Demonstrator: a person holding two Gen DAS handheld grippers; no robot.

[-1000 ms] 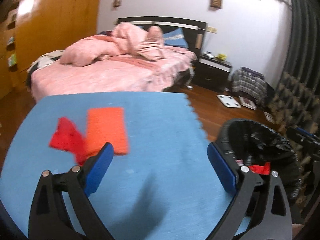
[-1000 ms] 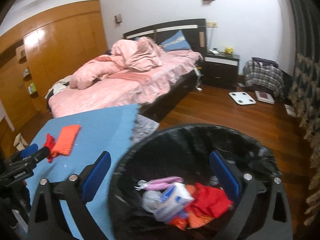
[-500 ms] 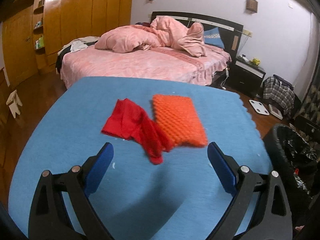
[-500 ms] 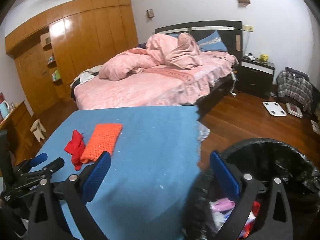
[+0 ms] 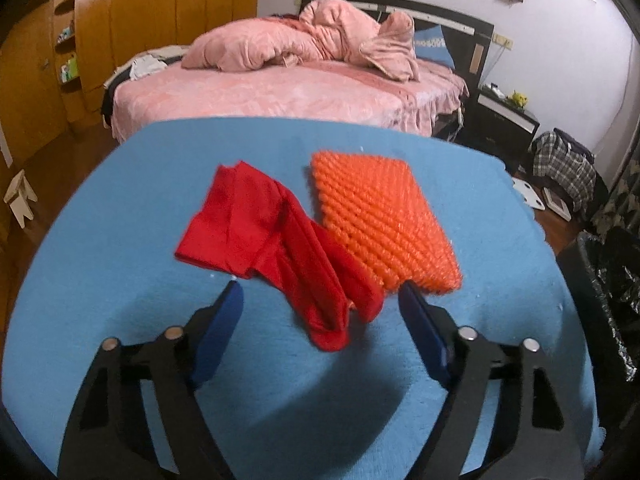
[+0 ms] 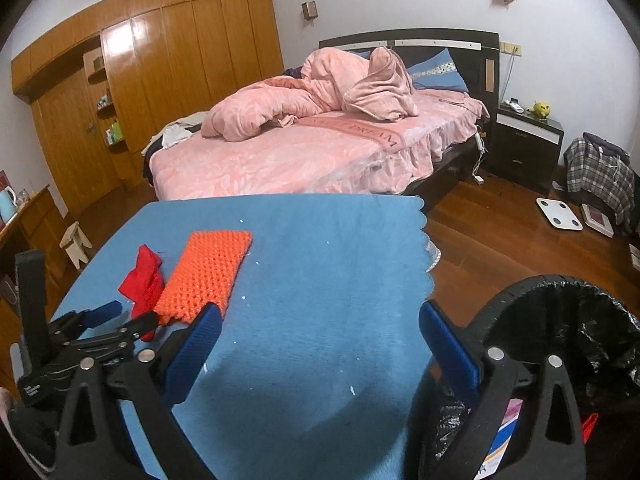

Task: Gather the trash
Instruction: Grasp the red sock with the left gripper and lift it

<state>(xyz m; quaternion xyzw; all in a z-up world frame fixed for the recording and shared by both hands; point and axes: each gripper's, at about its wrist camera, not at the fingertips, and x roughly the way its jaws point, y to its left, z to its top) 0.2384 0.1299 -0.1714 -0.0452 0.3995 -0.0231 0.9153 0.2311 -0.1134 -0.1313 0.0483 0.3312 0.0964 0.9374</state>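
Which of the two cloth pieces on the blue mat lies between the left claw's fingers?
The smooth red cloth; the knitted orange piece lies beside it, further right.

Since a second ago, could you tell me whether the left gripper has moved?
Yes. The left gripper has swung away from the bin, now at the right edge of its view, to the red cloth on the blue mat, its jaws closing around it.

Counted in view: one blue mat [image 5: 120, 240] bearing two cloth items, namely one red cloth [image 5: 276, 248] and one orange knitted pad [image 5: 380, 224]; one black-lined trash bin [image 6: 560, 320]; one bed [image 6: 300, 160]; one nightstand [image 6: 528, 144]; one small wooden stool [image 6: 76, 244]; two grippers.
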